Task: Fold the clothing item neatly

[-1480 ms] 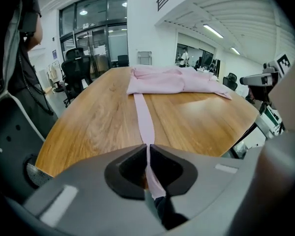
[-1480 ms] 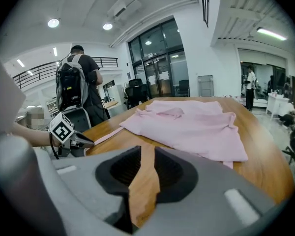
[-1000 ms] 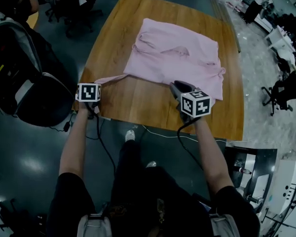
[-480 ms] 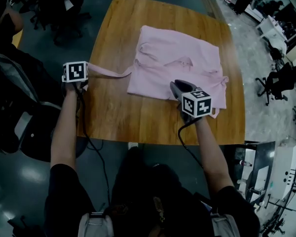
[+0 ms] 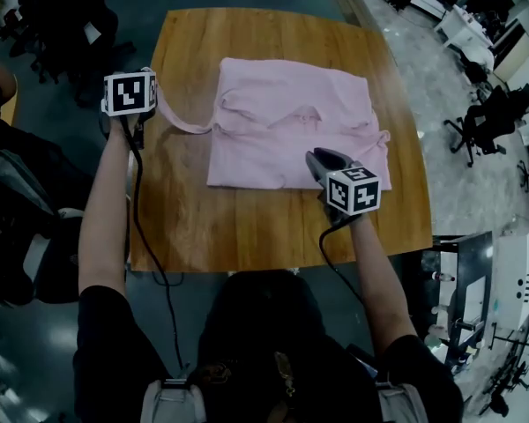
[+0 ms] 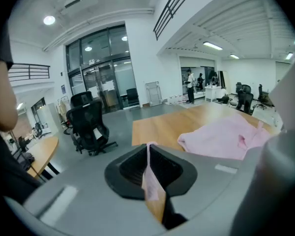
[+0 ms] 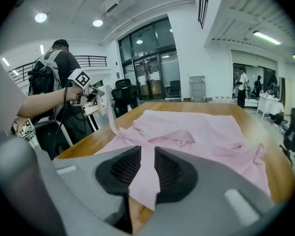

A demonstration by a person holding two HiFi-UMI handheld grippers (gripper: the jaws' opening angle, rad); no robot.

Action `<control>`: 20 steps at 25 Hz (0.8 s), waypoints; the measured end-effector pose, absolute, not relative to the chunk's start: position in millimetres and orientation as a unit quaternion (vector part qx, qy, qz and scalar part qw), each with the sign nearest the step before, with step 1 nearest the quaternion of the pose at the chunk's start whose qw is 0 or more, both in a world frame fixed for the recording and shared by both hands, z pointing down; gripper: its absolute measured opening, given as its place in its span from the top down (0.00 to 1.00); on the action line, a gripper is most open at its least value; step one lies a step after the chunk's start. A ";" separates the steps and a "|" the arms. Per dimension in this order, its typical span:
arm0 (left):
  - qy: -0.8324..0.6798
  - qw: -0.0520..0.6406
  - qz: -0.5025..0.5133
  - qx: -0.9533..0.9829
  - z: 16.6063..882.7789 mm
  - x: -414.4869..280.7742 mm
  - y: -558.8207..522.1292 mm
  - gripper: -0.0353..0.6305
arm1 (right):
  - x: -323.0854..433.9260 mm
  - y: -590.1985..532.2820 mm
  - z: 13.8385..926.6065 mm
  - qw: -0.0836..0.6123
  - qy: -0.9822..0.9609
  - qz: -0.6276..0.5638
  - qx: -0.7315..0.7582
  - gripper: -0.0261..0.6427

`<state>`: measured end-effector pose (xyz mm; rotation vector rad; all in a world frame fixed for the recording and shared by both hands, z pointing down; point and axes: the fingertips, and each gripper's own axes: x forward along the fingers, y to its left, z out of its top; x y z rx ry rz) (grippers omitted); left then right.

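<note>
- The pink shirt (image 5: 291,122) lies mostly flat in the middle of the worktop (image 5: 247,227). One sleeve (image 5: 183,125) is drawn out off its 9 o'clock side.
- The left gripper (image 6: 148,154) is clamped nearly shut on the end of that sleeve, with a thin strip of pink cloth pinched between its jaws. It is held above the worktop's 10 o'clock edge.
- The right gripper (image 7: 142,168) is closed on a thicker fold of the shirt's near edge (image 5: 256,180), at about 5 o'clock of the shirt. Cloth hangs out below its jaws.
- The step in hand looks like stretching the sleeve straight before folding it in.
- To do it well, the right gripper should likely anchor the body while the left keeps the sleeve just taut, so the shirt does not slide towards 9 o'clock.
- The sleeve should then probably travel towards 3 o'clock, low and level, and lie across the chest without twisting.
- Creases near the collar suggest smoothing is needed before the next fold.
</note>
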<state>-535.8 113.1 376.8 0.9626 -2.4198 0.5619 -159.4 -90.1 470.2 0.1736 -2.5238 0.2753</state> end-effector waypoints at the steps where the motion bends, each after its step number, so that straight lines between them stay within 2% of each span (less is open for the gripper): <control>1: -0.877 0.230 0.206 0.368 371.4 -523.4 93.4 0.91 | -154.0 -97.3 472.2 0.293 -0.948 0.106 0.068 0.83; 13: -0.789 0.182 0.235 0.537 318.5 -342.0 -126.5 0.91 | -83.4 -191.8 471.0 0.266 -0.952 0.137 0.065 0.83; 17: -0.750 0.201 0.254 0.577 344.4 -289.4 -187.8 0.91 | -47.8 -229.5 476.0 0.265 -0.949 0.150 0.081 0.83; 20: -0.719 0.228 0.281 0.594 394.3 -258.9 -224.6 0.90 | -15.8 -255.6 488.1 0.277 -0.943 0.160 0.097 0.83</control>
